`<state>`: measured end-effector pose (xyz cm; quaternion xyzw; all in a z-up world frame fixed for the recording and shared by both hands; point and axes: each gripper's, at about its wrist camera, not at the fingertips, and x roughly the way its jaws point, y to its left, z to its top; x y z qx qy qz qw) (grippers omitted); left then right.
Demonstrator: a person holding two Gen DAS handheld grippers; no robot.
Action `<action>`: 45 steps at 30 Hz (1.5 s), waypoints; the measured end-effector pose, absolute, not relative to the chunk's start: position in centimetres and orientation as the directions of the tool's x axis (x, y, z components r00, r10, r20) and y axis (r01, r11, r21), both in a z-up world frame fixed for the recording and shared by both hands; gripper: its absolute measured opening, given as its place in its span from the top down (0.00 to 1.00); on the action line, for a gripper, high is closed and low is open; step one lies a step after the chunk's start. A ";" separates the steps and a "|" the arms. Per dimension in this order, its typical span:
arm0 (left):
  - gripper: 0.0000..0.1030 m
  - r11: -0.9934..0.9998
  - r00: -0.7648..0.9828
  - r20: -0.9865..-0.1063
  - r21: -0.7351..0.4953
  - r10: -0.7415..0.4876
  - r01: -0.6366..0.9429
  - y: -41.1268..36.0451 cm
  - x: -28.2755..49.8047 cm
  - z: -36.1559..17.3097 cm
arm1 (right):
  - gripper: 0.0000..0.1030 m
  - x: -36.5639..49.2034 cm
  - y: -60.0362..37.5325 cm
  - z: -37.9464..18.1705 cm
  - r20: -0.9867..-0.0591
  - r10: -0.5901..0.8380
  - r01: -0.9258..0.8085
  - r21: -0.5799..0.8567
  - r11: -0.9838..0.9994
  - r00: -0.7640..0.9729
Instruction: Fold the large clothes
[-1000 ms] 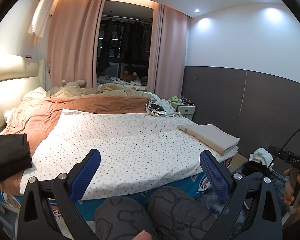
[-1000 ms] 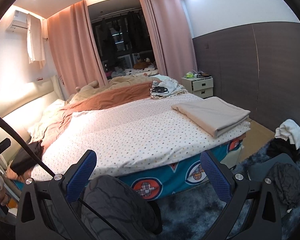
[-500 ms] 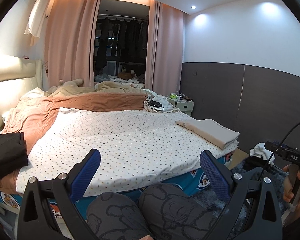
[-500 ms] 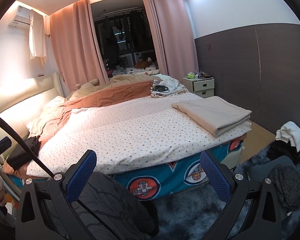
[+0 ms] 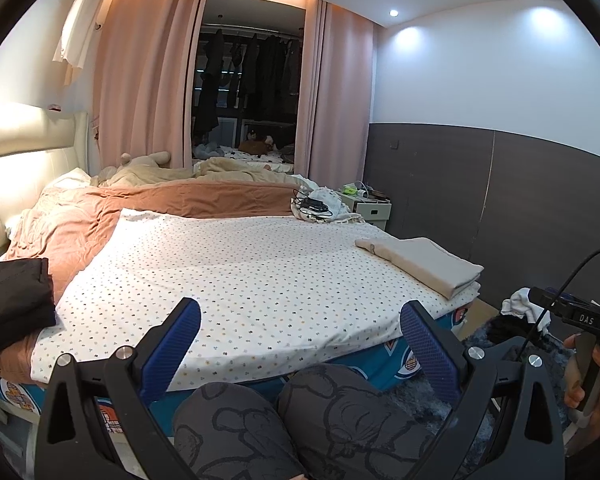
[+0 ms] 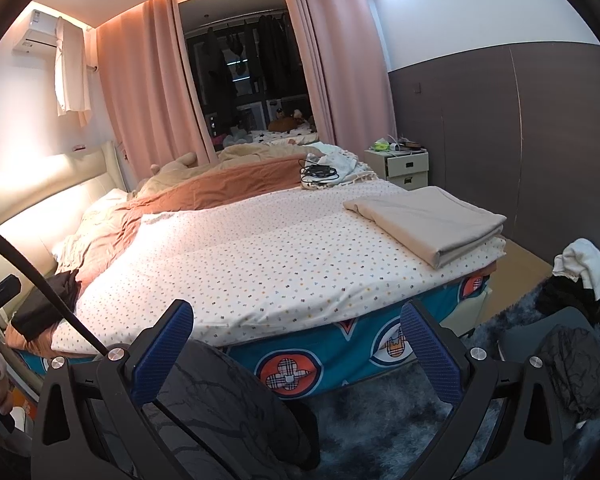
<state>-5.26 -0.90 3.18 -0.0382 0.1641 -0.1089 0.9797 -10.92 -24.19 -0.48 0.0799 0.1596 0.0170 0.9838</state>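
Both cameras tilting down slightly since earlier. We are holding left gripper [image 5: 300,344] and right gripper [image 6: 296,340] wide open, empty. Folded beige garment [image 6: 428,220] lying ahead-right on bed [image 6: 260,256], nearer right gripper, long axis running away.

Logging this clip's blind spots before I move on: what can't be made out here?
- Folded black garment: left wrist view, cut off by the left edge.
- Dark heap of clothes under a white cloth: right wrist view, pieces cannot be told apart.
- Small items on the cream bedside cabinet: too small in both views.
- Floor under the left tongs: hidden by patterned grey trousers.
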 end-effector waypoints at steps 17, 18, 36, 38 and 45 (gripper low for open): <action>0.01 0.973 0.925 -0.305 -0.116 -0.226 0.199 -0.3 -5.8 3.5 | 0.00 -11.4 -23.4 0.0 -0.319 0.068 -0.018 0.157 0.987 0.945; 0.01 0.973 0.925 -0.304 -0.117 -0.226 0.199 -0.3 -5.8 3.5 | 0.00 -11.5 -23.4 0.0 -0.319 0.068 -0.018 0.157 0.988 0.945; 0.01 0.973 0.927 -0.302 -0.119 -0.224 0.197 -0.1 -6.1 3.5 | 0.00 -11.5 -23.5 -0.4 -0.324 0.071 -0.018 0.164 0.986 0.943; 0.01 0.973 0.927 -0.301 -0.122 -0.223 0.194 0.0 -6.1 3.4 | 0.00 -11.5 -23.3 -0.5 -0.326 0.074 -0.019 0.168 0.986 0.943; 0.01 0.975 0.928 -0.305 -0.122 -0.215 0.186 -0.2 -6.2 3.2 | 0.00 -11.7 -23.0 -0.4 -0.328 0.072 -0.020 0.159 0.987 0.942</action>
